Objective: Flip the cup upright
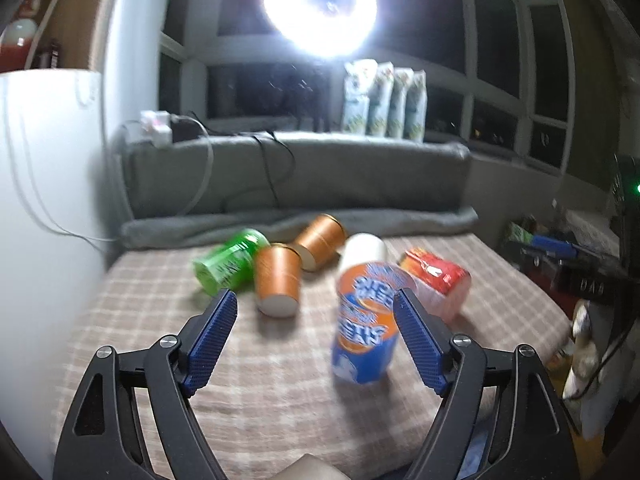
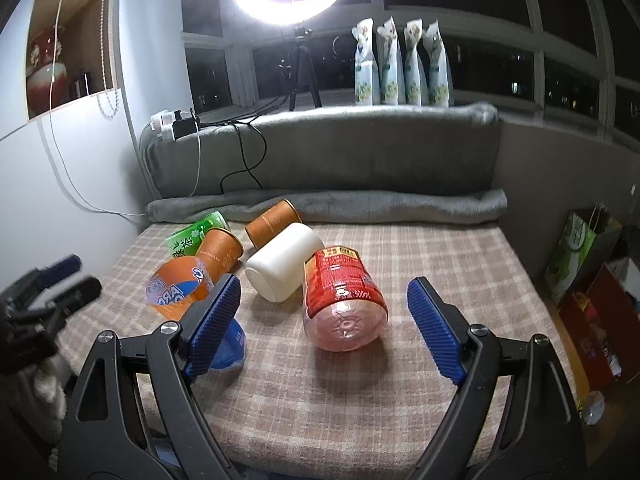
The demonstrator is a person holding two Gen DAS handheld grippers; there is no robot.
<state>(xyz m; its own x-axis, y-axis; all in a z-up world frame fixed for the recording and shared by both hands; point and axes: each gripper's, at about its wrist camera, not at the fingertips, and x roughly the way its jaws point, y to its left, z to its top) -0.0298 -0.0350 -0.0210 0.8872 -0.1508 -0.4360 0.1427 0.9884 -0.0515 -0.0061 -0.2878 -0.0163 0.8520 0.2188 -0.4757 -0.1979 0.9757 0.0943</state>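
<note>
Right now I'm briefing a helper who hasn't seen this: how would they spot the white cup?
Find the checked cloth before the grey cushion. In the cluster of fallen cups there, the white cup lies on its side against the red bottle. It alone is plain white, with no print.
</note>
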